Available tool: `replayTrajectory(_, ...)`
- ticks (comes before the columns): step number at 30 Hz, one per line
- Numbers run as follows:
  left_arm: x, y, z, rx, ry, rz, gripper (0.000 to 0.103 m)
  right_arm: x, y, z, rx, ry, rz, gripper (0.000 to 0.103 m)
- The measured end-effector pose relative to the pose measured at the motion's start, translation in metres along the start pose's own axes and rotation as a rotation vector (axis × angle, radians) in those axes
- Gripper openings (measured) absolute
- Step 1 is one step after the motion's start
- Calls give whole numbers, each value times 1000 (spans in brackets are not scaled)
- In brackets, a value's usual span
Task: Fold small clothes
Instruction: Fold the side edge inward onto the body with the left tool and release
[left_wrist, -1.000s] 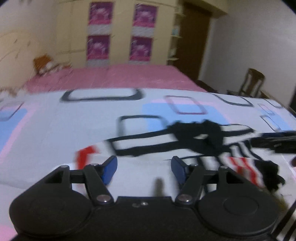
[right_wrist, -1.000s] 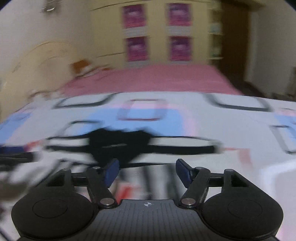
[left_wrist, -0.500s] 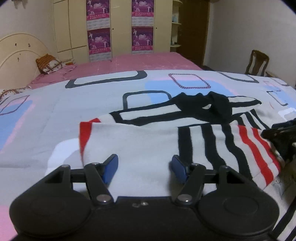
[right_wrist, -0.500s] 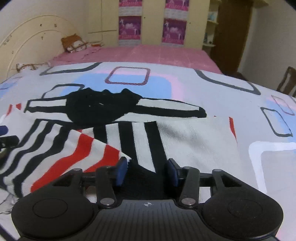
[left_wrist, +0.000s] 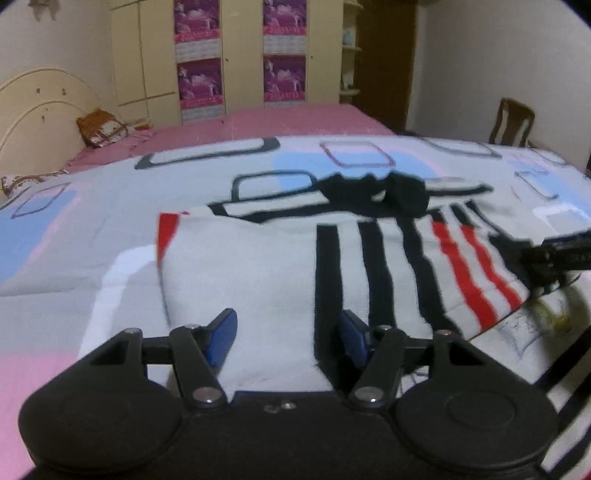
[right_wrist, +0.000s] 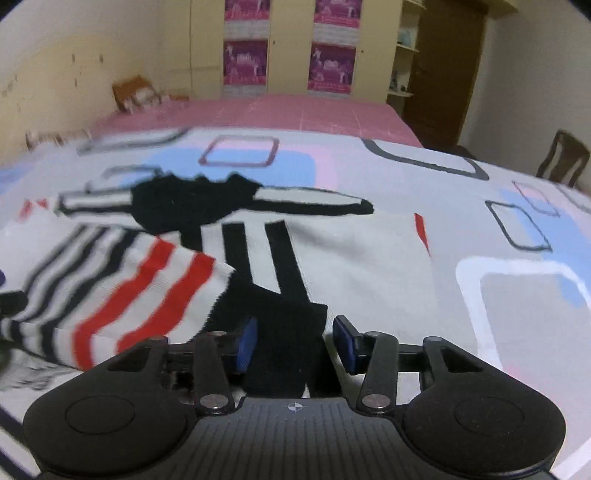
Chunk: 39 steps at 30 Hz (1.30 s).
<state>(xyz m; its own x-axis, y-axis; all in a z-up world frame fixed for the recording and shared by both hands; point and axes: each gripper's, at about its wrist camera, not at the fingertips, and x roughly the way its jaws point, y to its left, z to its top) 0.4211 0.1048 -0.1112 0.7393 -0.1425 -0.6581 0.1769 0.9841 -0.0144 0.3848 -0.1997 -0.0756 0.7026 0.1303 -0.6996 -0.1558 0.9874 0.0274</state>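
Striped sweater (left_wrist: 258, 280) lies flat on patterned bedsheet (left_wrist: 74, 229), w/ pink bed (left_wrist: 258, 118) beyond it. L gripper (left_wrist: 286, 338) over sweater's white part, jaws closing, apart, pads not pressing cloth. R gripper (right_wrist: 293, 341) jaws apart, black cuff (right_wrist: 284, 332) betw them; can't tell if pinched.

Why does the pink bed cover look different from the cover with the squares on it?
The pink cover is one plain colour; the squares cover is pale with blue and pink patches and dark outlined squares. The pink cover lies farther back, with a cushion at its end; the squares cover lies nearer. Only the squares cover has the striped sweater on it. Both are spread flat.
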Motion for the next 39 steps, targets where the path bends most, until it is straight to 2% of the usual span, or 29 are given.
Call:
replayTrajectory(2,-4,-1,-4,-10,-6,1,61,-6,7,-7,-32,-21,40,45)
replayTrajectory(3,1,-2,-8,-3,24,15,61,-1,12,-11,-58,7,21,45)
replayTrajectory(7,-2,-5,-11,26,17,34,60,2,7,-11,17,37,20,44)
replayTrajectory(9,-15,0,-10,-6,-21,8,60,-13,9,-8,-1,-20,27,40)
replayTrajectory(10,-12,2,-12,-8,2,11,60,-16,8,-10,-5,-25,29,40)
replayTrajectory(11,-6,3,-16,2,35,13,62,-11,9,-12,-14,9,19,40)
replayTrajectory(12,-3,3,-20,17,31,17,63,-2,10,-17,-22,57,8,40)
replayTrajectory(15,-3,1,-18,28,27,24,63,-1,8,-15,5,55,20,40)
replayTrajectory(18,-10,-1,-18,25,11,49,75,-6,6,-10,19,45,24,40)
replayTrajectory(19,-14,-3,-19,29,1,63,91,-11,6,-10,24,28,30,41)
replayTrajectory(20,-18,-5,-20,33,-7,92,103,-18,4,-10,32,9,40,50)
replayTrajectory(22,-28,-10,-24,43,-10,120,103,-28,1,-14,44,-22,46,69)
replayTrajectory(24,-36,-11,-27,44,-2,122,103,-42,-5,-16,56,-47,68,69)
replayTrajectory(30,-66,-26,-46,53,13,140,98,-86,-41,-42,137,-49,127,68)
replayTrajectory(33,-83,-33,-59,51,19,144,92,-114,-60,-65,149,-48,136,68)
replayTrajectory(35,-97,-35,-71,37,32,136,84,-131,-71,-82,146,-38,139,63)
replayTrajectory(37,-111,-36,-86,5,45,128,79,-149,-80,-100,150,-31,145,62)
replayTrajectory(39,-125,-34,-101,-31,66,129,78,-165,-90,-119,159,-22,154,62)
